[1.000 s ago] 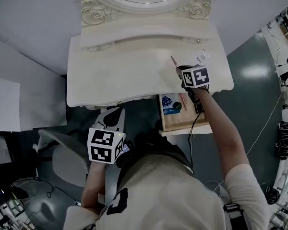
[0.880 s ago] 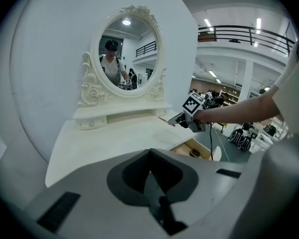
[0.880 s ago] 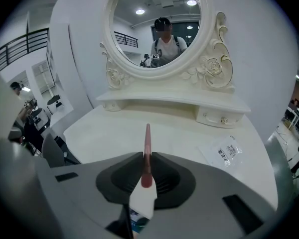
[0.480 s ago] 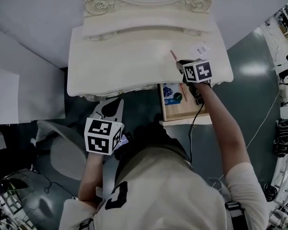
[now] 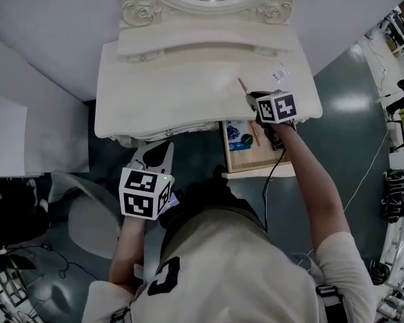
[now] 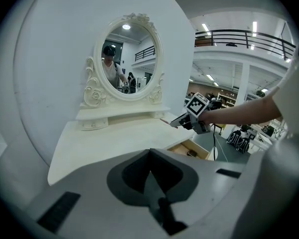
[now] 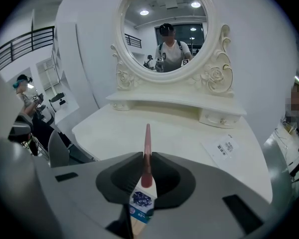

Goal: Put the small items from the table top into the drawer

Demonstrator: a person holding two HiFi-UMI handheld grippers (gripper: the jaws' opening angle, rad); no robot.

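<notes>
Right gripper (image 5: 252, 101) raised slightly, clamping pink-tipped stick (image 5: 242, 86).

print on packet (image 7: 223, 147) unreadably small

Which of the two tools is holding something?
The right tool, clamped on a thin pink-tipped stick. The left tool is shut with nothing in it.

- Slender stick (image 7: 147, 141), with a pink tapered end and a wooden handle with a blue label: clamped in the right gripper (image 7: 146, 158), pointing forward above the desk (image 7: 114, 133).
- White flat packet (image 7: 223, 147): lies on the desk, near its right edge.
- Drawer (image 5: 246, 163): pulled open, with a wooden bottom and a blue item (image 5: 234, 138) inside.
</notes>
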